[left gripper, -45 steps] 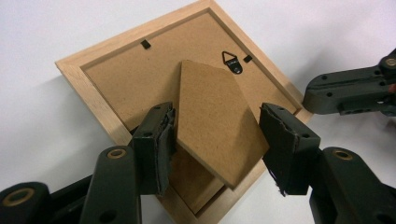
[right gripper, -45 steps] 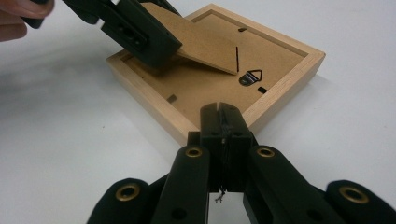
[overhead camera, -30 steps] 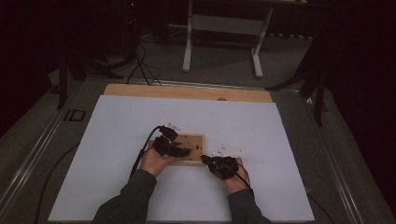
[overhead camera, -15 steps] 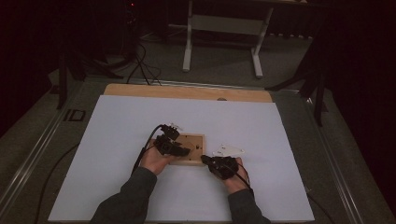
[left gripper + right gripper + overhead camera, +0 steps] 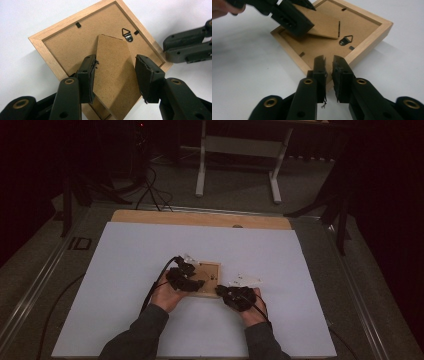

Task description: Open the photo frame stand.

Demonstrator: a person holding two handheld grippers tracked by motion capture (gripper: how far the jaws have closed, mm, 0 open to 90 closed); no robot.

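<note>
A wooden picture frame (image 5: 209, 276) lies face down on the white table, its brown backing up (image 5: 62, 47) (image 5: 367, 35). My left gripper (image 5: 187, 271) (image 5: 115, 75) has just closed on the cardboard easel flap (image 5: 112, 62) (image 5: 324, 25) and holds it by both side edges, lifted off the backing. A metal hanger ring (image 5: 127, 33) (image 5: 345, 40) sits just past the flap's tip. My right gripper (image 5: 226, 292) (image 5: 329, 67) hovers at the frame's near rim. Its jaws have just been opening and stand a narrow gap apart with nothing between them.
The white sheet (image 5: 150, 250) covers the table, with a strip of bare wood (image 5: 200, 218) along its far edge. Cables trail from both grippers toward the person. A white table stand (image 5: 240, 150) is on the floor beyond.
</note>
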